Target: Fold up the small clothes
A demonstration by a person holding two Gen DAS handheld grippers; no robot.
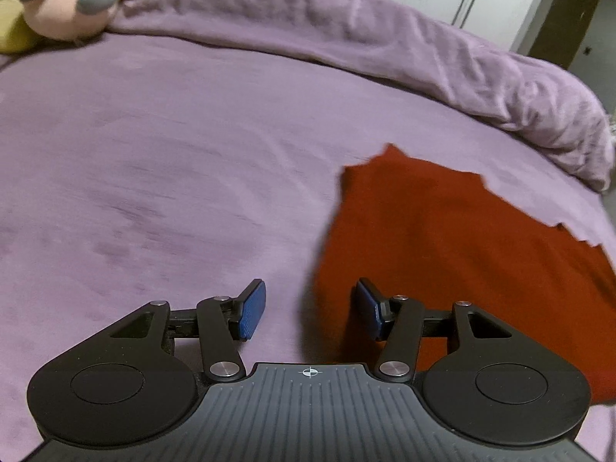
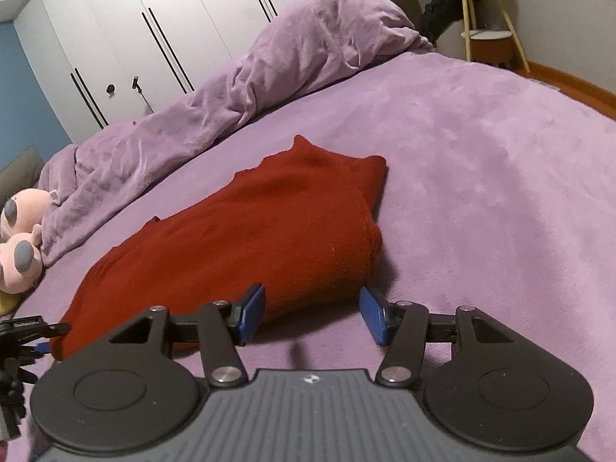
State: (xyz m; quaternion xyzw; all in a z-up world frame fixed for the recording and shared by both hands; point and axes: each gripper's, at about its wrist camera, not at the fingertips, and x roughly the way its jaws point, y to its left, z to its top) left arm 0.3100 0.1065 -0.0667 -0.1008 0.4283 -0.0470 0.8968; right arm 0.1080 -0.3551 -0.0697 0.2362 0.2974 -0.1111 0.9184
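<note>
Both my grippers stand half-spread, nothing between the pads: right gripper (image 2: pixel 312 315) at the folded end of the red knit garment (image 2: pixel 246 227), left gripper (image 1: pixel 310 308) astride its edge; garment flat on purple bedspread (image 2: pixel 481 161), ready for regrip

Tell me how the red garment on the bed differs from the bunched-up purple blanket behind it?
The red garment is dark red; the purple blanket is pale lilac, matching the bed cover. The garment lies low and folded over on itself, while the blanket is heaped in a long, wrinkled ridge. The garment is far smaller than the blanket. Both are soft fabric resting on the bed.
</note>
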